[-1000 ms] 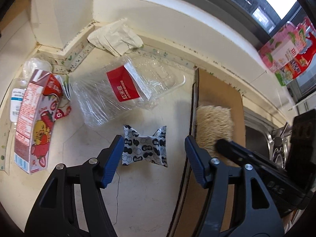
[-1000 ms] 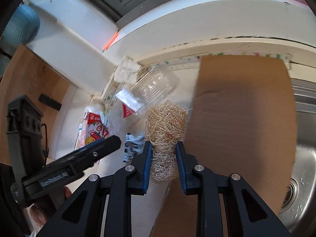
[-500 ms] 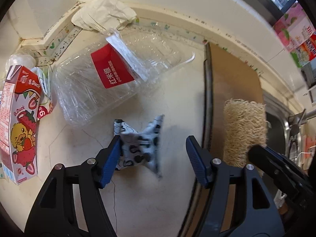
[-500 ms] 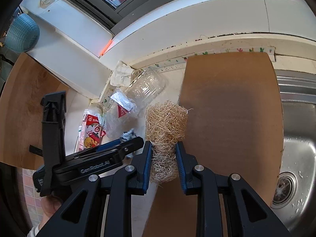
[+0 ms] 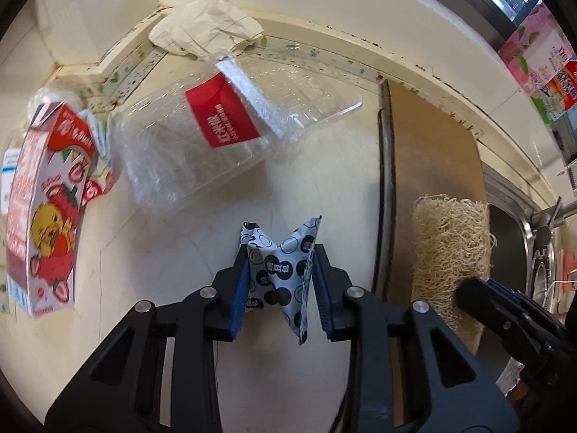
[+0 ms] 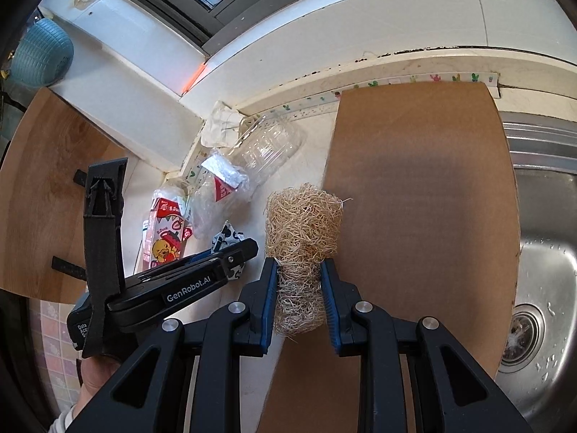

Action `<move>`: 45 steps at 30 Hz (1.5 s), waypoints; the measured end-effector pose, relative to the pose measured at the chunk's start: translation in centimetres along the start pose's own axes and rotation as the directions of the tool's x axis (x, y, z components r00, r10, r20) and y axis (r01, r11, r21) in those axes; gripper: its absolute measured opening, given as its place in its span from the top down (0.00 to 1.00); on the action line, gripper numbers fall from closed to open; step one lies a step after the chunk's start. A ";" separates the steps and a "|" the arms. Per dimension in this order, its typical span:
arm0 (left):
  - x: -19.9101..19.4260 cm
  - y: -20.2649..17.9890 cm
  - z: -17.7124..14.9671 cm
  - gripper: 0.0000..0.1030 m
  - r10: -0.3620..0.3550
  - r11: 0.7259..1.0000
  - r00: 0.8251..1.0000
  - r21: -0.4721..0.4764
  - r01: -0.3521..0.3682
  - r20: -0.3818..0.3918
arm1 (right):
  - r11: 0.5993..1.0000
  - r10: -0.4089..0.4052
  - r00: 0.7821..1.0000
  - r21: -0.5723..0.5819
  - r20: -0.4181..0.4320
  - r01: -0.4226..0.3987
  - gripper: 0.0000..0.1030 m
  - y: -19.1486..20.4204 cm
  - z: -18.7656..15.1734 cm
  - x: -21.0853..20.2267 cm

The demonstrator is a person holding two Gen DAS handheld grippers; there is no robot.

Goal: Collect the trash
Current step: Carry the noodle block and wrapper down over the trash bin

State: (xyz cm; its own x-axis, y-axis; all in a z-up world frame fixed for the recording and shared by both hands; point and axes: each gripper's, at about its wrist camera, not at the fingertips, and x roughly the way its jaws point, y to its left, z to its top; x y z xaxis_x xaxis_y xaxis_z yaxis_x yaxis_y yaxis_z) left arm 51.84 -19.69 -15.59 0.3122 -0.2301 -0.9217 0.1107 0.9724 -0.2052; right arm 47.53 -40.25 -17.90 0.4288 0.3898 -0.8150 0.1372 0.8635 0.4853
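A carton (image 5: pixel 43 202) lies far left on the counter (image 5: pixel 151 263), a clear box (image 5: pixel 216 133) beside it. The left gripper (image 5: pixel 279 278) pinches the spotted wrapper (image 5: pixel 281 270). Only the right wrist view shows the sink (image 6: pixel 541 252); there the right gripper (image 6: pixel 298 288) clamps the loofah (image 6: pixel 301 238) over the board's (image 6: pixel 425 216) left edge.

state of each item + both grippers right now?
Left gripper: shut on wrapper.
Wrapper: pinched, crumpled.
Right gripper: shut on loofah.
Loofah: held, squeezed at its lower end.
Clear container: empty, on its side on the counter.
Milk carton: top torn open, lying against the wall.
Tissue: crumpled in the corner.
Sink: wet.
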 end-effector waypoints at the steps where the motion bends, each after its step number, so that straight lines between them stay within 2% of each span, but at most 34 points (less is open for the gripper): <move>1: -0.6 0.0 -0.4 0.72 -0.008 1.000 1.000 0.004 0.008 0.005 | 1.000 0.002 1.000 -0.004 0.001 -0.002 0.78 0.3 -0.3 -0.2; 6: -4.1 -0.2 -2.6 0.72 -0.025 0.999 0.999 0.033 0.023 0.035 | 1.000 0.014 1.000 -0.027 0.004 -0.014 0.78 1.9 -2.0 -1.8; 14: -11.6 0.8 -9.5 0.72 -0.052 0.996 0.995 0.074 0.046 0.082 | 0.997 0.025 1.000 -0.079 0.003 -0.025 0.78 5.7 -7.7 -5.4; 23: -19.1 3.7 -19.9 0.72 -0.051 0.994 0.993 0.103 0.040 0.107 | 0.989 0.046 0.999 -0.142 -0.018 -0.048 0.77 10.5 -17.9 -9.5; 30: -23.2 7.6 -29.1 0.72 -0.053 0.994 0.992 0.096 0.043 0.110 | 0.982 0.080 0.995 -0.167 -0.053 -0.088 0.78 13.3 -27.6 -12.2; 37: -23.7 11.7 -37.0 0.72 -0.041 0.997 0.994 0.068 0.035 0.096 | 0.975 0.059 0.993 -0.208 -0.105 -0.080 0.77 15.2 -36.9 -12.4; 45: -18.6 15.3 -44.8 0.72 -0.056 0.998 0.998 0.036 0.055 0.012 | 0.975 -0.006 0.985 -0.219 -0.170 -0.031 0.77 14.7 -45.4 -7.6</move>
State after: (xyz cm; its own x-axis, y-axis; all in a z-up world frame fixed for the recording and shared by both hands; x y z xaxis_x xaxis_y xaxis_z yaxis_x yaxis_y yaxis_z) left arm 5.46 1.19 -16.35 0.3168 -0.2845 -0.9048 0.1618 0.9562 -0.2440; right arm 5.72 -15.97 -18.91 0.2698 0.4330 -0.8601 -0.0752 0.8999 0.4295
